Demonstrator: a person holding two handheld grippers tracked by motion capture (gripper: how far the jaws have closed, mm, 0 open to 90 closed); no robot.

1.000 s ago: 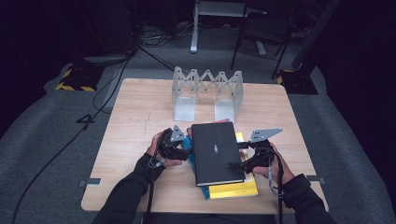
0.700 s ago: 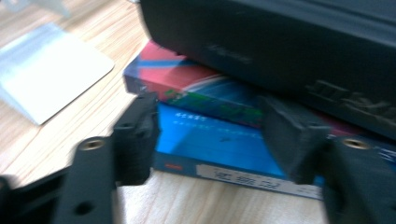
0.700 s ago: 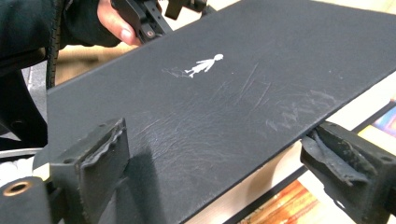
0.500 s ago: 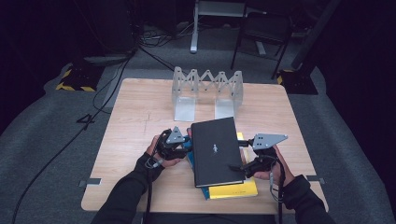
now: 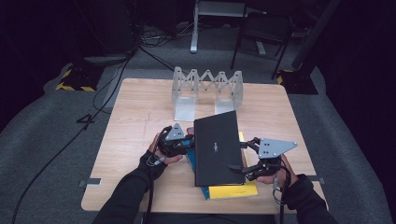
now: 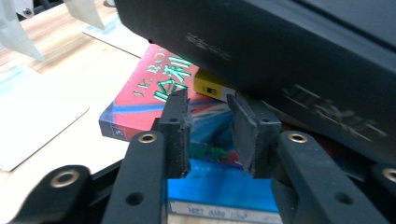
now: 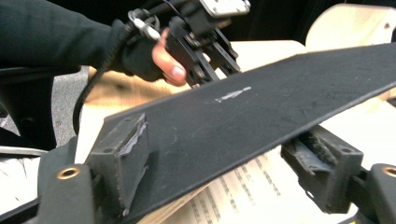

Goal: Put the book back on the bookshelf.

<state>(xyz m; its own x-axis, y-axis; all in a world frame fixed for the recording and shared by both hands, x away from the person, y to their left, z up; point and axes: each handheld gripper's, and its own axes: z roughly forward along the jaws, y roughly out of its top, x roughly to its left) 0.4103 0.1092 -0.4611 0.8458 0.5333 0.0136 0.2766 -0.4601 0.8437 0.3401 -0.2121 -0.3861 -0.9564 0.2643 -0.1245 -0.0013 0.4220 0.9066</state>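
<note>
On the near half of the light wooden bench (image 5: pixel 140 112), a large black hardcover book (image 5: pixel 217 147) lies on top of a small stack, with its long axis running from near to far. It sits between the two tools, so each hand reaches one long side of it. The right tool (image 5: pixel 239 159) is at its right edge, and in the right gripper view its jaws stand above and below the black cover, with printed pages visible under it; they seem to hold this cover, which looks raised. The left tool (image 6: pixel 210 128) is at the left edge of the stack, under the overhang of the black book. Its jaws stand a little apart with nothing between them, pointing toward the lower books. I judge that any next move depends on this side, because the book's spine looks to be here.

I count four books: the black one, a red paperback book (image 6: pixel 154 88), a blue book (image 6: pixel 219 189) and a yellow book (image 5: pixel 231 189). At the far side stands one folding grey metal book rack (image 5: pixel 205 88), still empty. There are two hands and two tools.
</note>
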